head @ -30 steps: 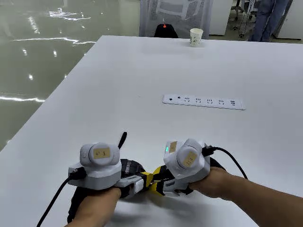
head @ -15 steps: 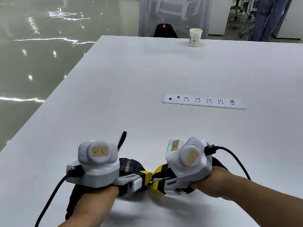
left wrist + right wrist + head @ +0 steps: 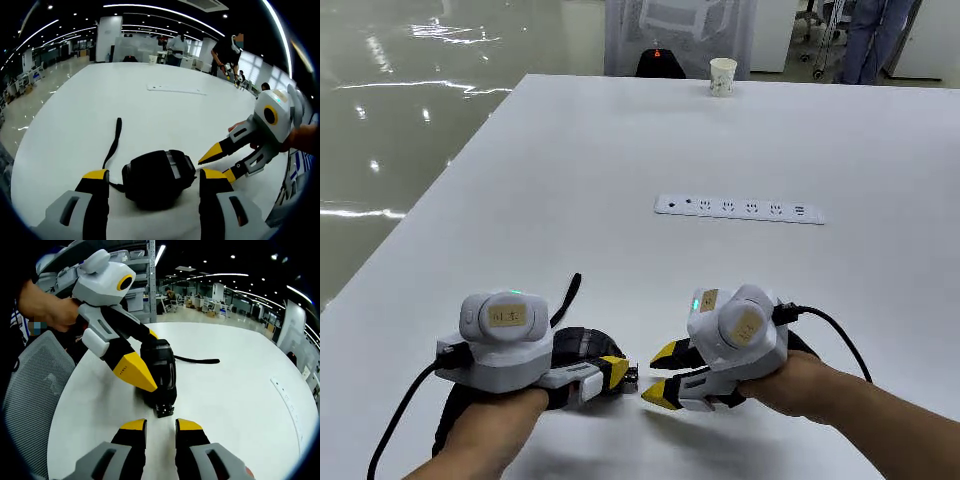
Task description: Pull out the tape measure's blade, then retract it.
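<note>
The black tape measure (image 3: 582,346) lies on the white table (image 3: 620,160), its wrist strap (image 3: 565,295) trailing away from me. My left gripper (image 3: 607,366) is shut on its case (image 3: 157,175), one yellow-tipped finger on each side. The blade's end hook (image 3: 164,411) sits retracted at the case mouth, facing my right gripper (image 3: 160,427). My right gripper (image 3: 658,373) is open a short way to the right of the hook, holding nothing. It enters the left gripper view (image 3: 219,164) with its jaws spread. In the right gripper view the left gripper (image 3: 145,352) clasps the case (image 3: 160,367).
A white power strip (image 3: 738,209) lies mid-table beyond the grippers. A paper cup (image 3: 722,76) stands at the far edge, with a mesh chair (image 3: 675,30) behind it. The table's left edge (image 3: 430,200) drops to a shiny floor. Cables run back from both grippers.
My right gripper has drawn back to the right from the tape measure's mouth and its jaws have parted. The left gripper still holds the case.
</note>
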Demonstrator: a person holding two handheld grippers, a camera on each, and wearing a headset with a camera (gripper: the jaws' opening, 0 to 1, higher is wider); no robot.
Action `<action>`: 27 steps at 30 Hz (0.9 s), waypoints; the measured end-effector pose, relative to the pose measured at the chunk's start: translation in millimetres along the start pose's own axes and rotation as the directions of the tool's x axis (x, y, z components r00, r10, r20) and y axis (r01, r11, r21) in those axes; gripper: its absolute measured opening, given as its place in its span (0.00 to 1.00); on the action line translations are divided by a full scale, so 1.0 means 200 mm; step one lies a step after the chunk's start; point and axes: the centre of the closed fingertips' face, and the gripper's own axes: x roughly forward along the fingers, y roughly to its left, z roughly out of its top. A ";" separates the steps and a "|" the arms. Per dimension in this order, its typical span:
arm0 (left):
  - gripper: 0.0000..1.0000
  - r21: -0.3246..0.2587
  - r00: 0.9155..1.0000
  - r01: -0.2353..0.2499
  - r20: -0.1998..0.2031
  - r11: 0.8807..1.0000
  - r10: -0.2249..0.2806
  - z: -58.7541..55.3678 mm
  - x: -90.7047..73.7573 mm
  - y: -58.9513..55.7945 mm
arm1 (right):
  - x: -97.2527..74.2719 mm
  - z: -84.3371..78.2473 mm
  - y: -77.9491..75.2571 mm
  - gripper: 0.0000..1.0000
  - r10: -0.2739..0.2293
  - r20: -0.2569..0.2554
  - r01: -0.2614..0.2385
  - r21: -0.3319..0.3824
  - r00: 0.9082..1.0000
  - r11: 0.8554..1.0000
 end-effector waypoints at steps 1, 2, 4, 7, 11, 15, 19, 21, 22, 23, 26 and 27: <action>0.70 0.003 1.000 0.003 0.002 1.000 -0.003 0.00 -0.01 0.00 | -0.01 0.00 0.00 0.20 -0.005 0.001 0.005 0.003 1.000 1.000; 0.70 0.005 1.000 0.006 0.001 1.000 -0.006 0.00 -0.01 0.00 | -0.02 -0.01 0.00 0.21 -0.009 0.004 0.009 0.008 1.000 1.000; 0.71 0.019 1.000 0.016 0.006 1.000 -0.016 0.00 -0.03 0.00 | -0.05 -0.02 0.00 0.22 -0.022 0.007 0.022 0.022 1.000 1.000; 0.72 0.039 1.000 0.027 0.009 0.999 -0.027 -0.01 -0.05 0.00 | -0.09 -0.04 0.00 0.24 -0.041 0.013 0.040 0.041 0.999 0.998; 0.73 0.058 0.999 0.043 0.013 0.997 -0.044 -0.01 -0.08 0.00 | -0.14 -0.07 0.00 0.26 -0.062 0.021 0.060 0.065 0.998 0.996; 0.73 0.068 0.998 0.059 0.018 0.996 -0.060 -0.02 -0.11 0.00 | -0.19 -0.09 0.01 0.30 -0.084 0.031 0.080 0.098 0.996 0.992; 0.74 0.076 0.997 0.075 0.020 0.994 -0.077 -0.03 -0.13 -0.01 | -0.24 -0.11 0.03 0.33 -0.101 0.036 0.096 0.117 0.994 0.988; 0.75 0.086 0.996 0.084 0.022 0.993 -0.087 -0.03 -0.14 -0.02 | -0.26 -0.12 0.04 0.34 -0.110 0.040 0.104 0.127 0.993 0.986; 0.75 0.091 0.995 0.090 0.023 0.992 -0.093 -0.03 -0.15 -0.02 | -0.26 -0.13 0.04 0.35 -0.114 0.042 0.107 0.131 0.993 0.986; 0.75 0.101 0.994 0.103 0.029 0.990 -0.106 -0.03 -0.16 -0.03 | -0.28 -0.13 0.05 0.37 -0.120 0.045 0.113 0.136 0.992 0.984; 0.76 0.117 0.991 0.125 0.031 0.985 -0.129 -0.04 -0.18 -0.04 | -0.31 -0.15 0.07 0.39 -0.130 0.046 0.122 0.148 0.990 0.981; 0.77 0.126 0.990 0.128 0.035 0.984 -0.133 -0.05 -0.19 -0.05 | -0.32 -0.16 0.08 0.40 -0.135 0.050 0.126 0.153 0.990 0.980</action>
